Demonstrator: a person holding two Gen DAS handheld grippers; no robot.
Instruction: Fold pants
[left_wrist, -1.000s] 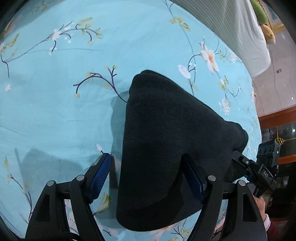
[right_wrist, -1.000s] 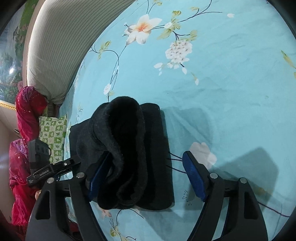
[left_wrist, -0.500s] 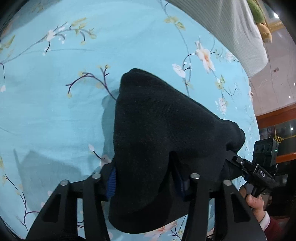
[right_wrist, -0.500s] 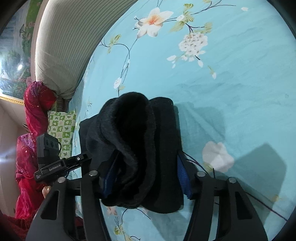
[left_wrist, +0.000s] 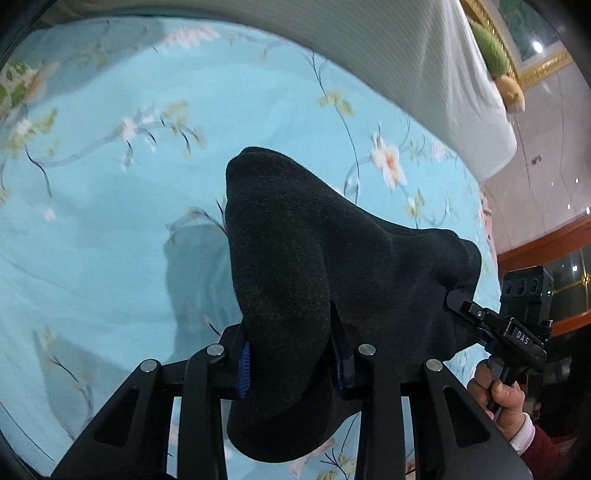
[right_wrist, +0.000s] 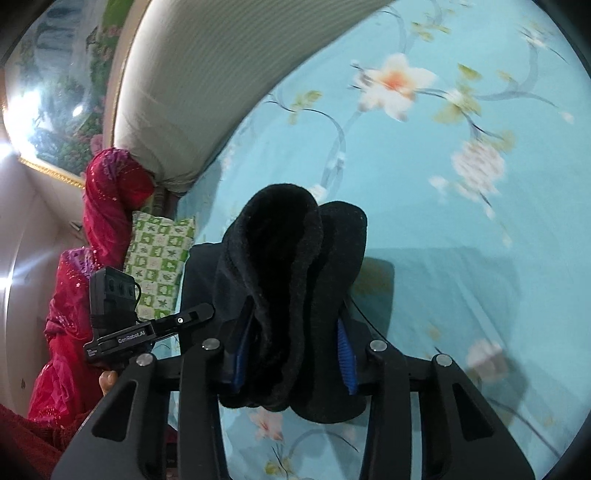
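The black folded pants (left_wrist: 317, 266) form a thick bundle held above the light blue flowered bedsheet (left_wrist: 110, 206). My left gripper (left_wrist: 290, 363) is shut on one end of the bundle. My right gripper (right_wrist: 293, 360) is shut on the other end, where the fleecy folded layers (right_wrist: 291, 258) show. Each gripper also shows in the other's view: the right one (left_wrist: 491, 325) at the bundle's far side, the left one (right_wrist: 147, 328) at the left. The pants cast a shadow on the sheet below.
A grey striped cushion or headboard (left_wrist: 388, 55) borders the bed's far side and also shows in the right wrist view (right_wrist: 207, 81). A green checked pillow (right_wrist: 159, 266) and red cloth (right_wrist: 107, 206) lie beyond the bed edge. A wooden cabinet (left_wrist: 546, 251) stands at the right.
Both grippers went from open around the pants to shut on them, then lifted the bundle off the sheet. The view tilted up toward the headboard.
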